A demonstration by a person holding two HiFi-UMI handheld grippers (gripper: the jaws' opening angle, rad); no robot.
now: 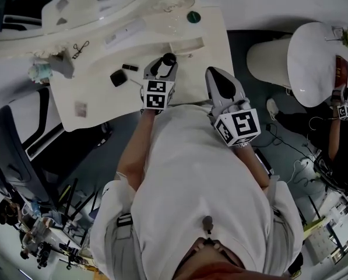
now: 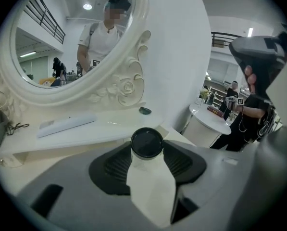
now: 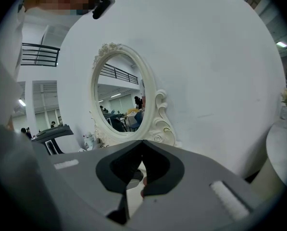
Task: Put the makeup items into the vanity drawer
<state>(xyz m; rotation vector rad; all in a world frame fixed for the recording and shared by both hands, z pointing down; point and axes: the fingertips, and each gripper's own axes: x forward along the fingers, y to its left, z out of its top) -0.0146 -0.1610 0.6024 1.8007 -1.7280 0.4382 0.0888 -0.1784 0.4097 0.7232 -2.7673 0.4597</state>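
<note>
My left gripper [image 1: 164, 65] is shut on a white bottle with a round black cap [image 1: 168, 59], held over the near edge of the white vanity table [image 1: 98, 101]. In the left gripper view the bottle [image 2: 150, 184] stands between the pads [image 2: 117, 165], cap toward the mirror. My right gripper [image 1: 212, 72] hovers at the table's right front corner, its jaws shut tip to tip [image 3: 142, 143] with nothing seen between them. A shallow open drawer [image 1: 188, 44] sits just beyond the left gripper. A black compact [image 1: 118, 77] and a black lipstick [image 1: 130, 67] lie left of it.
An ornate oval mirror [image 2: 71, 37] stands at the back of the vanity. A long white item [image 1: 124, 32], a green round piece [image 1: 193, 17] and a black clip [image 1: 79, 49] lie on the top. A round white side table [image 1: 313, 63] and another person [image 1: 340, 112] are to the right.
</note>
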